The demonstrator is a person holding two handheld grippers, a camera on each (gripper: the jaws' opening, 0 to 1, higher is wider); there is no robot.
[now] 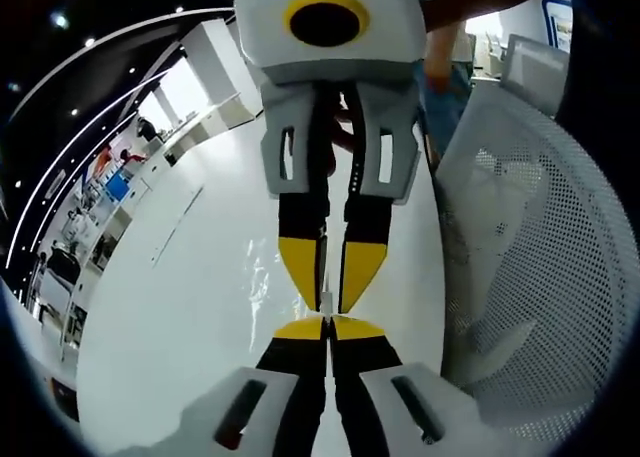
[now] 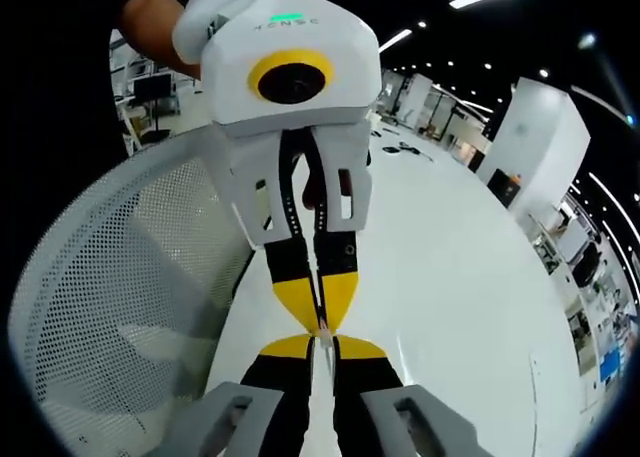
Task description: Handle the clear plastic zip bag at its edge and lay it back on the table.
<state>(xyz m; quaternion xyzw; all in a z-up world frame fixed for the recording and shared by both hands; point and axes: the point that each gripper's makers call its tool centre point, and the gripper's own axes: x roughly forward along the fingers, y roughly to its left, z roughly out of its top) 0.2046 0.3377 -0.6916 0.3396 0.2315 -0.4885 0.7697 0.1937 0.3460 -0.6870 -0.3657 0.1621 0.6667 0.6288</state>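
The clear plastic zip bag (image 1: 268, 282) is held above the white table (image 1: 180, 307), showing only as faint wrinkled glints and a thin pale edge (image 2: 318, 297) seen end-on. My left gripper (image 1: 327, 322) rises from below, its yellow-tipped jaws closed on that edge. My right gripper (image 1: 328, 302) comes down from above, tip to tip with the left one and also pinching the bag's edge. In the right gripper view, my right gripper (image 2: 322, 342) meets the left gripper (image 2: 320, 322) the same way. A hand holds each opposite gripper.
A white mesh chair (image 1: 530, 237) stands close beside the table edge, also seen as the mesh chair (image 2: 120, 277). The long white table (image 2: 450, 277) stretches away. Desks, screens and small items stand far off in the dark hall.
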